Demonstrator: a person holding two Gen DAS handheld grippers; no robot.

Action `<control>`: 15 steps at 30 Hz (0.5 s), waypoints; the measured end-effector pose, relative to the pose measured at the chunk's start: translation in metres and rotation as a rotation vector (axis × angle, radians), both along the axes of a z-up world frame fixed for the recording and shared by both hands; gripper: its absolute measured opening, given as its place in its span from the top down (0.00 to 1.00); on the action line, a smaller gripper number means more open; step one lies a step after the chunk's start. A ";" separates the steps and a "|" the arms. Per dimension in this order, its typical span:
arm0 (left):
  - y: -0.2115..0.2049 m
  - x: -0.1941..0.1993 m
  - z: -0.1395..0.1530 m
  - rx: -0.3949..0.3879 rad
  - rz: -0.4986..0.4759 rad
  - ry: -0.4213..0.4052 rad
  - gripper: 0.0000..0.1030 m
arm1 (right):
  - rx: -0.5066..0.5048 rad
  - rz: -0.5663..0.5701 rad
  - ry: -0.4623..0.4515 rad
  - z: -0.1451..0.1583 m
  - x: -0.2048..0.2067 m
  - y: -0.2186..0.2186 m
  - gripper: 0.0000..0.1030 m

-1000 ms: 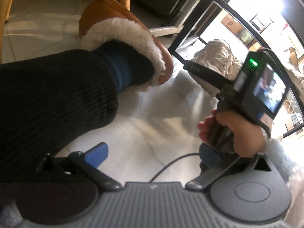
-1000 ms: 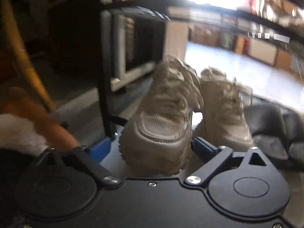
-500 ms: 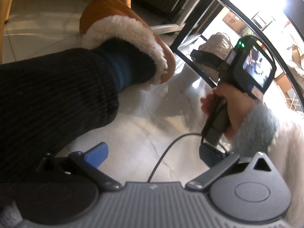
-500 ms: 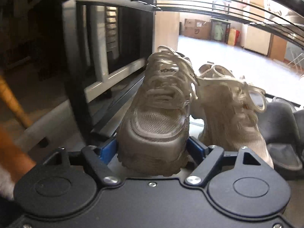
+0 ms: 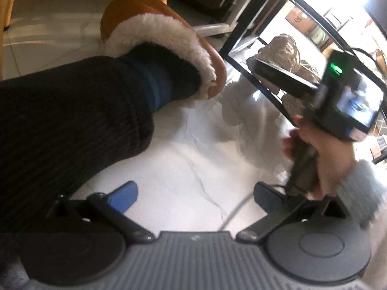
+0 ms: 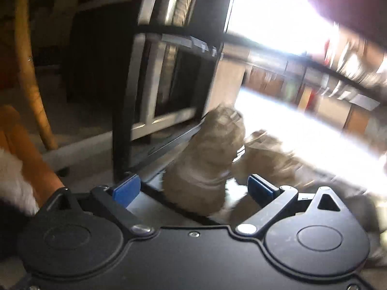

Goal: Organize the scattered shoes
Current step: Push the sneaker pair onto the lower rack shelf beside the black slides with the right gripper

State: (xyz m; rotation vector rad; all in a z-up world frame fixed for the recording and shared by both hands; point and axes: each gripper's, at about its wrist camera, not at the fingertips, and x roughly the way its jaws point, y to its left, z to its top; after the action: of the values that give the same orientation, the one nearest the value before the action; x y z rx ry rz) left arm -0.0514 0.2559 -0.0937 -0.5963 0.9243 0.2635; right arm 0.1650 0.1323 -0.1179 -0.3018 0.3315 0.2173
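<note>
Opening jaws around beige sneaker point(image 6: 205, 166), black rack point(image 6: 121, 130), no legible writing

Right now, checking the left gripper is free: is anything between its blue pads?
No, the left gripper is open, with only bare white floor showing between its pads.

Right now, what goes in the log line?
right gripper: fingers opening, clear of beige sneaker | sneaker: on black rack | left gripper: open, empty
</note>
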 end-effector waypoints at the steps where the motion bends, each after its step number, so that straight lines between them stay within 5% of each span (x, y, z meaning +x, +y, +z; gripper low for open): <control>1: 0.000 0.000 0.000 -0.001 0.001 -0.001 0.01 | 0.000 -0.045 0.005 0.002 0.001 -0.009 0.04; 7: -0.001 0.000 -0.001 0.002 -0.002 0.004 0.01 | -0.024 -0.176 0.125 -0.009 0.025 -0.037 0.09; 9: -0.001 0.001 -0.001 0.003 0.000 0.006 0.01 | 0.004 -0.190 0.199 -0.018 0.038 -0.043 0.27; 10: -0.001 0.001 -0.001 0.002 0.001 0.006 0.01 | 0.048 -0.184 0.228 -0.020 0.043 -0.046 0.27; 15: -0.001 0.001 -0.003 -0.001 0.005 0.014 0.01 | 0.130 -0.204 0.196 -0.024 0.048 -0.044 0.31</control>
State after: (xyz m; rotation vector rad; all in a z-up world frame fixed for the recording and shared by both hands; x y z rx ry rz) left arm -0.0505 0.2553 -0.0967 -0.5980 0.9364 0.2719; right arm 0.2135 0.0879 -0.1416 -0.1164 0.5364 0.0666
